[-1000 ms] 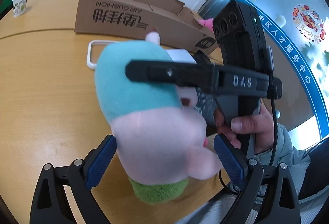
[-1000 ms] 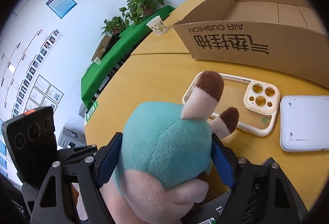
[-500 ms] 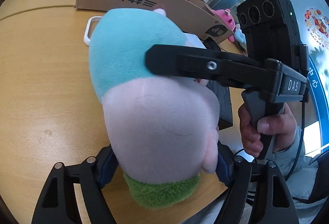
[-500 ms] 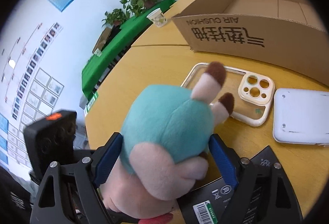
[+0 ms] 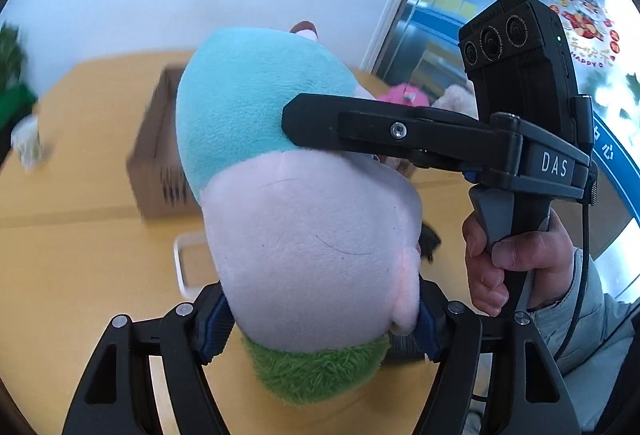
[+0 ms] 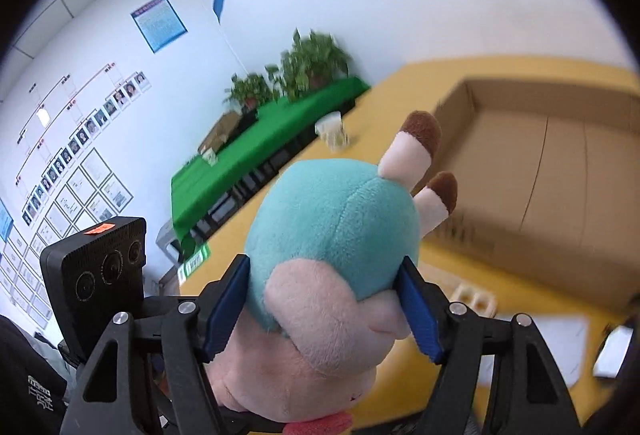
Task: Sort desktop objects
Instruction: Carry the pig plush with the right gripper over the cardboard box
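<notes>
Both grippers clamp the same plush toy (image 5: 304, 235), which hangs in the air above the yellow table (image 5: 80, 267). The left gripper (image 5: 320, 319) squeezes its pink head between 2 blue pads (image 5: 214, 323), closed tight against the fabric. The right gripper (image 6: 324, 307) pinches the teal body (image 6: 332, 223) the same way. The toy's 2 brown-tipped legs (image 6: 416, 147) point toward the open cardboard box (image 6: 540, 163), near a paper cup (image 6: 332, 131).

Plush toy lifted off the table

The plush toy (image 5: 304, 195) now rides higher, the cardboard box (image 6: 540, 171) dropping lower in view; the left gripper (image 5: 320, 319), open a second ago, now presses its pads against the pink head.
</notes>
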Motion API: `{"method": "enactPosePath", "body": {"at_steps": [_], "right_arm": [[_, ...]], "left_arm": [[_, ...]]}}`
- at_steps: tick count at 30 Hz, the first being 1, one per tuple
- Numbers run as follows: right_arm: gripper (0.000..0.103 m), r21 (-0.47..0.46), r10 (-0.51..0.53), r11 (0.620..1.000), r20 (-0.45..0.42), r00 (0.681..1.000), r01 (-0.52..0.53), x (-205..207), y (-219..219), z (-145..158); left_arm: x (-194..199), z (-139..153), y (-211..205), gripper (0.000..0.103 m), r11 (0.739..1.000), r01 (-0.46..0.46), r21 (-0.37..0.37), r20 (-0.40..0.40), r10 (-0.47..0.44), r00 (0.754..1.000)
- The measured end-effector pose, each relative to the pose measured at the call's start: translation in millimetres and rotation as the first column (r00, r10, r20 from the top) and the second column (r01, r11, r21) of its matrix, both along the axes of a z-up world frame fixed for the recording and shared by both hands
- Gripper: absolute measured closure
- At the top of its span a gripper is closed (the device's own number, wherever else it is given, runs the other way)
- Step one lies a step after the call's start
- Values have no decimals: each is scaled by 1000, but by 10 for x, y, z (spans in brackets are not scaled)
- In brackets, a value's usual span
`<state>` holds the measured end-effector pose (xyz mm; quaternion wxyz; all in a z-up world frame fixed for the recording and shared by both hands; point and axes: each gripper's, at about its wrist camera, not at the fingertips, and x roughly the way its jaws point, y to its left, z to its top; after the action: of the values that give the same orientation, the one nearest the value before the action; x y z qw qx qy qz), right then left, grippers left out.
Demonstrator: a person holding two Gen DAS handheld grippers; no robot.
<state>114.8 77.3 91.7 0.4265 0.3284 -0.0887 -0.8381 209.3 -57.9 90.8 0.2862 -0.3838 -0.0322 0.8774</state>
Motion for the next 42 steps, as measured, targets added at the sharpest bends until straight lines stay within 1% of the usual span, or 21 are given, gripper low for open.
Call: {"method": "enactPosePath", "body": {"at_steps": [3,5,7,9,10,12,15,17,19,20,21,22,24,25,27,29,33,35,38,41,42], "right_arm": [[31,-14,-34,999,-79,996,33,-213,110,412],[31,-14,-49,999,-144,988,48,-329,161,719],[31,-7,-50,999,-188,981,49,-446,176,970],[31,-5,-56,998,-226,972,56,-595,193,1221],[31,0,-93,995,-246,965,96,-644,204,1332],[31,11,-100,994,-289,952,108,-767,210,1568],[31,18,-102,993,-329,939,114,-941,191,1817],[31,23,-104,993,-340,935,119,-1099,142,1922],[31,25,-104,993,-336,936,119,-1262,127,1936],[31,24,-105,993,-328,939,120,-1387,121,1920],[31,22,-106,993,-320,941,120,-1475,124,1894],[31,20,-108,993,-311,944,120,-1577,126,1859],[31,15,-112,992,-288,951,121,-1826,121,1741],[31,15,-112,993,-283,953,121,-1916,120,1676],[31,16,-119,992,-250,961,127,-2156,88,1462],[31,19,-134,990,-195,972,141,-2412,64,1186],[33,25,-148,988,-83,985,151,-2877,43,636],[35,41,-155,987,-32,987,156,-3065,21,348],[37,66,-165,985,38,986,163,-3316,-31,-70],[38,59,-170,985,105,980,165,-3466,-23,-413],[40,63,-171,984,116,978,165,-3490,-21,-499]], "left_arm": [[-230,368,62,33,1000,22,15,-92,-20,996],[-363,605,91,33,999,32,22,-159,-28,987],[-524,829,97,33,999,37,34,-209,-29,978],[-694,1042,91,33,998,44,51,-248,-30,968],[-770,1126,90,33,997,48,56,-264,-31,964],[-911,1290,98,33,997,53,58,-299,-33,954],[-1148,1493,58,32,997,55,56,-334,-33,942],[-1356,1552,-9,32,997,50,63,-331,-27,943],[-1536,1567,-39,32,997,43,67,-316,-19,948],[-1595,1575,-56,32,997,40,67,-309,-17,951],[-1775,1530,-20,32,997,34,62,-301,-14,953],[-1860,1490,-20,32,998,27,52,-298,-10,955],[-2038,1374,-41,32,999,9,34,-288,1,958],[-2155,1285,-57,32,999,5,36,-267,5,964],[-2361,1094,-101,32,999,-3,47,-210,12,978],[-2575,853,-138,32,999,-11,54,-146,19,989],[-2937,314,-188,32,999,-44,21,-43,45,998],[-3088,74,-220,32,998,-56,12,16,55,998],[-3264,-263,-278,32,998,-64,9,106,63,992],[-3344,-521,-276,32,997,-75,-36,168,80,982],[-3358,-591,-267,32,996,-79,-52,183,88,979]]}}
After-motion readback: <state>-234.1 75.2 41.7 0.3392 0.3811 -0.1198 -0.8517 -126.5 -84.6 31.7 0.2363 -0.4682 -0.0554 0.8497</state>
